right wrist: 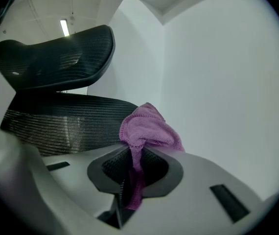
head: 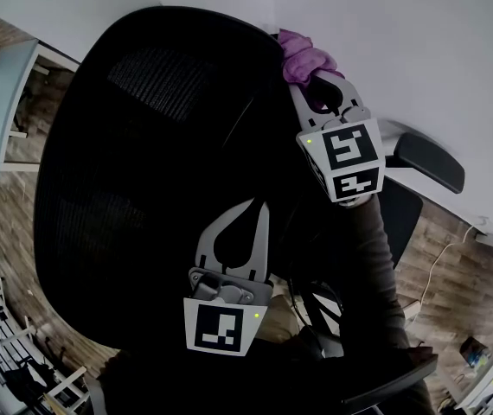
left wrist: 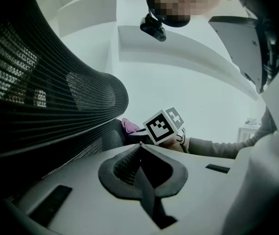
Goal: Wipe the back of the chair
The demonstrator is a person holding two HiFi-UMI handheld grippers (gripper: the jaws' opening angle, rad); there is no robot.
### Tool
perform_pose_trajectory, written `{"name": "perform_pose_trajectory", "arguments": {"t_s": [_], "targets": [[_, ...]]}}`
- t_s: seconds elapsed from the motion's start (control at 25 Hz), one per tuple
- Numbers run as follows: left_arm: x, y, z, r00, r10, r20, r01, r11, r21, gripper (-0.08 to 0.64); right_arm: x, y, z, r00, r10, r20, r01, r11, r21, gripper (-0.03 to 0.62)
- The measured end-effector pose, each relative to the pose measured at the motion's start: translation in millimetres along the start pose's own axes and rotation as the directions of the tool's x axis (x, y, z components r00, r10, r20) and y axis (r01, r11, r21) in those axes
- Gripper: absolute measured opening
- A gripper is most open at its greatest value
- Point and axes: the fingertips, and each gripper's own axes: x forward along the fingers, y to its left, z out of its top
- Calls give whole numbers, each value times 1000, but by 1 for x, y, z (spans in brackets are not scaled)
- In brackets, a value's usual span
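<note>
Pinching cloth beside chair back: right tool

Chair back is pretty much a black blob in the head view, mesh barely readable, bottom edge lost in shadow. The right tool has its tips buried under the cloth. Left gripper view crops the back at the left edge.

Office premises: black mesh chair, white desk, wood-look floor, ceiling strip light, plain white walls.
</note>
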Motion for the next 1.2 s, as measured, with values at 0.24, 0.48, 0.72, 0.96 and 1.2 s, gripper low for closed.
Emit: {"name": "perform_pose_trajectory", "arguments": {"t_s": [0.24, 0.48, 0.72, 0.96, 1.2], "targets": [[-2, -4, -6, 1000, 1, -5, -1, 1000, -5, 9, -2, 2, -4, 1000, -2, 2, 2, 1000, 0, 46], [-3, -6, -8, 1000, 1, -8, -1, 1000, -10, 9, -5, 7, -5, 1000, 2, 5, -2, 1000, 1, 46], [-6, -10, -11, 1000, 0, -11, 0, 1000, -9, 9, -9, 18, -8, 1000, 21, 6, -21, 1000, 3, 46], [-12, -12, -13, 1000, 16, -9, -16, 1000, -15, 9, -14, 28, -10, 999, 40, 8, -40, 999, 0, 46], [-20, -13, -16, 1000, 28, -10, -29, 999, -14, 9, -20, 45, -12, 998, 67, 10, -67, 998, -5, 46]]}}
